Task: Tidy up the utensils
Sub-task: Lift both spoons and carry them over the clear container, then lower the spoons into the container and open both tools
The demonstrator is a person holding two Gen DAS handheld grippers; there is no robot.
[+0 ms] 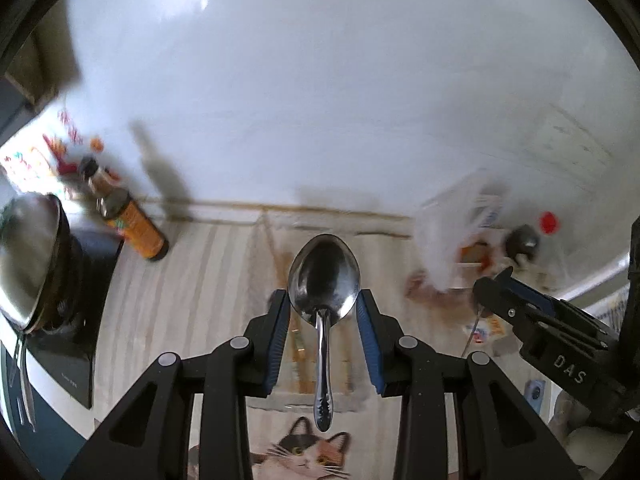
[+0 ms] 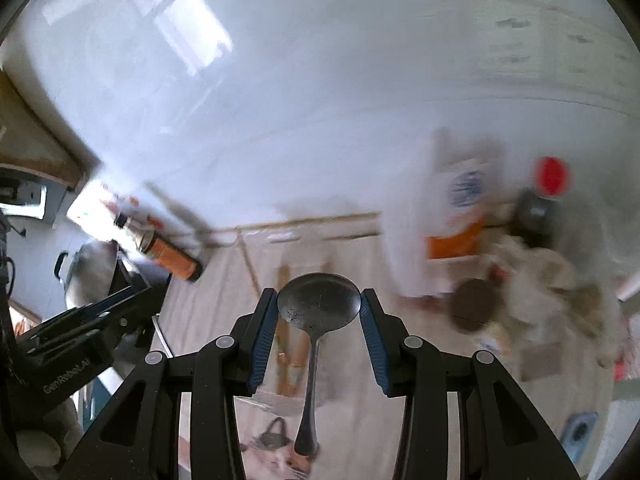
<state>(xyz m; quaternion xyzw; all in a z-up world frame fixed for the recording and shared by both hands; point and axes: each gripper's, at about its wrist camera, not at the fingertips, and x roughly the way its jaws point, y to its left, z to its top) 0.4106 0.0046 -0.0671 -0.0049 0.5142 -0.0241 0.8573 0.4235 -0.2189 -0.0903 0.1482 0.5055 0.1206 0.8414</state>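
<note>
While both tools point toward a white wall, each one grips a metal spoon by its bowl. Nearest to me in the left wrist view, the left tool (image 1: 323, 300) clamps a shiny spoon (image 1: 324, 280) between its blue pads (image 1: 280, 340); the bowl sits upright between the fingertips and the handle hangs down toward the camera. In the right wrist view, the right tool (image 2: 319, 304) holds a duller, rounder spoon (image 2: 319, 300) the same way, bowl pressed between the blue pads, handle trailing down.

Below the hanging handles I see a pale striped cloth (image 1: 192, 280) on the table, with a calico cat picture (image 1: 308, 452) printed at its near edge. Beyond the fingertips, wooden utensils (image 2: 290, 356) lie on the cloth, blurred, so I cannot tell what kind.

To the left stands a metal pot (image 1: 28, 256) on a black appliance. Behind it a dark bottle with an orange label (image 1: 124, 216) stands near the wall. To the right, a white carton (image 2: 460, 216) and a dark bottle with a red cap (image 2: 552, 178) sit among blurred clutter. The right tool also shows at the right edge of the left view.
</note>
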